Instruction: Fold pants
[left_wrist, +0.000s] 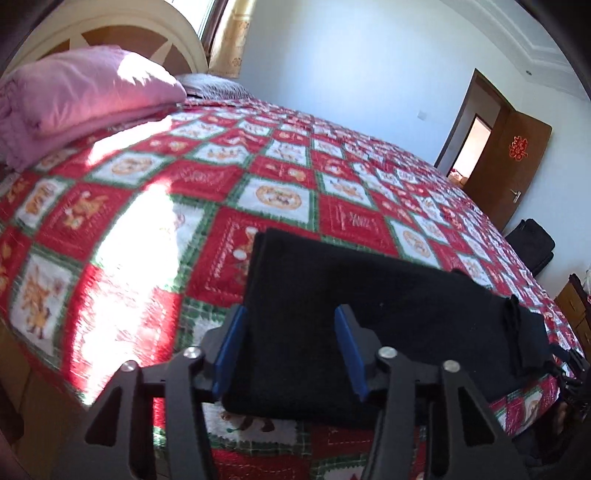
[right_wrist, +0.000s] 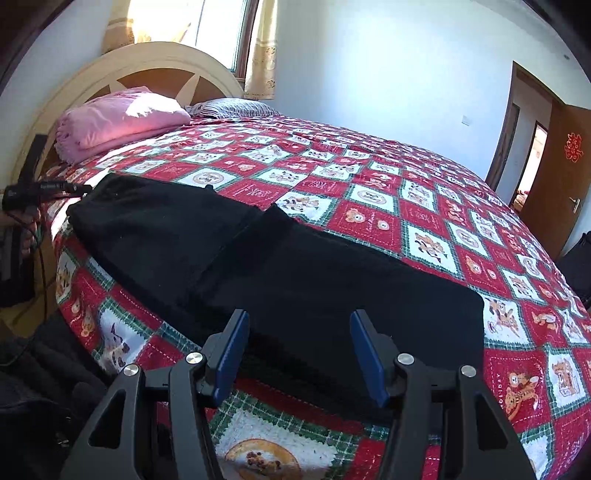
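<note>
Pants (right_wrist: 280, 273) lie lengthwise along the bedspread's (right_wrist: 424, 206) near edge.

A matt, fuzzy black cloth is being shown by the pants (right_wrist: 280, 266). A quilted printed fabric is being seen on the bedspread (right_wrist: 424, 206), matt black plastic with blue pads on the right gripper (right_wrist: 304, 350), and glossy varnished wood on the door (left_wrist: 513, 166).

The pants (right_wrist: 258, 266) lie on the bedspread (right_wrist: 424, 206) at six o'clock, the folded blanket (right_wrist: 122, 118) at ten.
</note>
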